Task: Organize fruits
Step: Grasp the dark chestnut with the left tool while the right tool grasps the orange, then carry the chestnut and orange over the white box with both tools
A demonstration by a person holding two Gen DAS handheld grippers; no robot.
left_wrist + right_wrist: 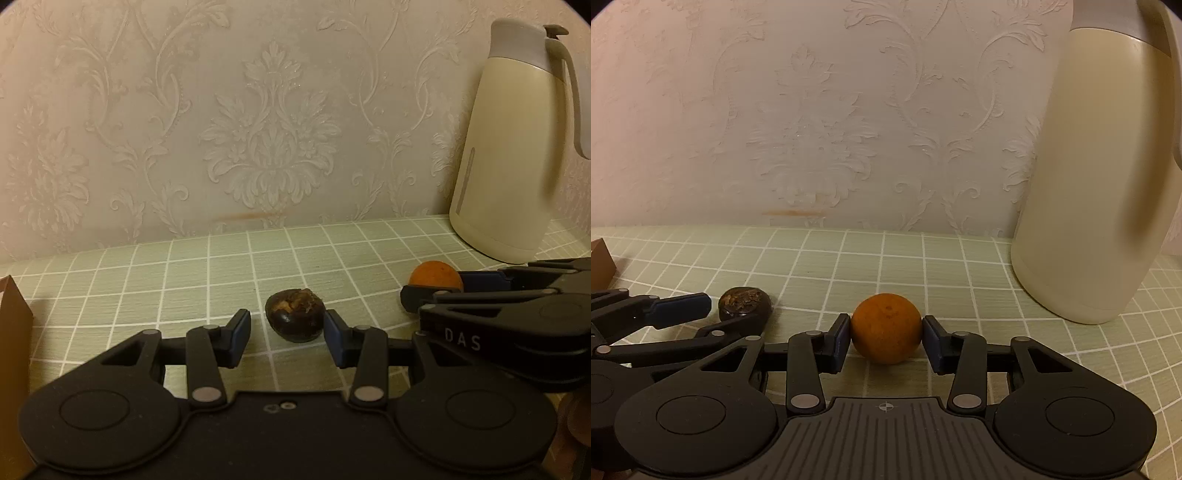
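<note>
Left gripper (287, 338): we hold it open w/ jaws either side of dark fruit (295, 315) on table (147, 280). Right gripper (886, 341): brackets orange (885, 328), contact unclear; both look staged for pickup.

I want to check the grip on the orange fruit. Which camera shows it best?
The right wrist view: the orange fruit sits whole between the open right gripper. The left wrist view shows only its top behind that gripper.

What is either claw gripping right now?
Nothing yet. The left claw straddles the dark brown wrinkled fruit; the right claw brackets the round orange fruit, both open.
</note>
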